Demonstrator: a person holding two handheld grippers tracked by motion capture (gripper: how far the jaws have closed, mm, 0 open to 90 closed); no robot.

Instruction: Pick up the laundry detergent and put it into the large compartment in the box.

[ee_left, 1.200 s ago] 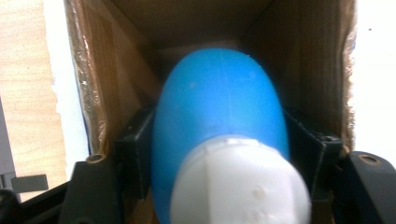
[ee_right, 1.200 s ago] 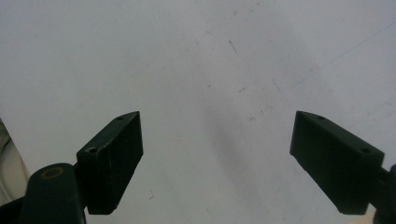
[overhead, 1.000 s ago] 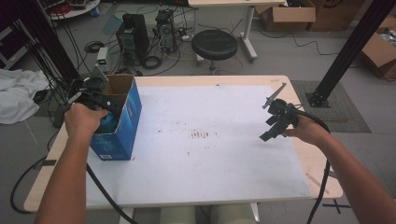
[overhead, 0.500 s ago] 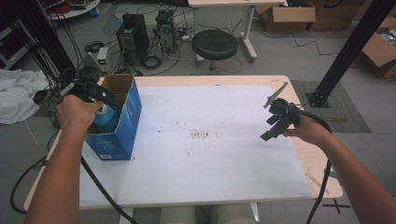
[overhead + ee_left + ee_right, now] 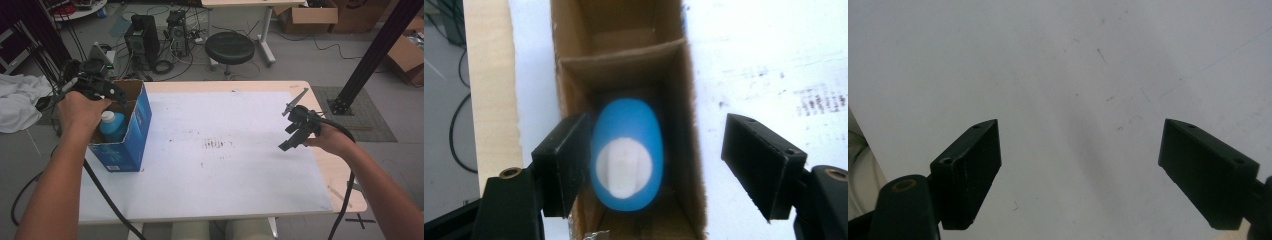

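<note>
1. The bottle point(image 5: 626, 155), blue with a white cap, stands upright in the near compartment of the open box point(image 5: 131, 132) at the left end of the desk point(image 5: 240, 195). A cardboard divider walls off the compartment behind it, and what that one holds I can't tell.

2. The left gripper point(image 5: 654, 165) is right above the bottle and looks straight down on the cap, so the bottle's long axis points up at the camera, pretty much in line with the gripper itself.

3. Left jaws are spread and have just been opening. The bottle sits in the gap but hard over to one side: one jaw looks level with the bottle's edge in the left gripper view, the other stands well off over the box wall and desk. Nothing's pinched; I'd call the bottle let go.

4. In the high view the left hand point(image 5: 82, 107) sits over the box's top edge with the bottle's cap and shoulder poking out just beside it.

5. The right gripper point(image 5: 296, 131) hangs over the right side of the desk, well apart from the box. Its jaws are spread wide with only bare desk between them point(image 5: 1078, 165).

6. So the left hand is the near one by far. My guess: the drop is done and the next move is just lifting straight up clear of the box walls. If instead it wants a re-grip, the gripper needs to shift sideways to centre the bottle first.
</note>
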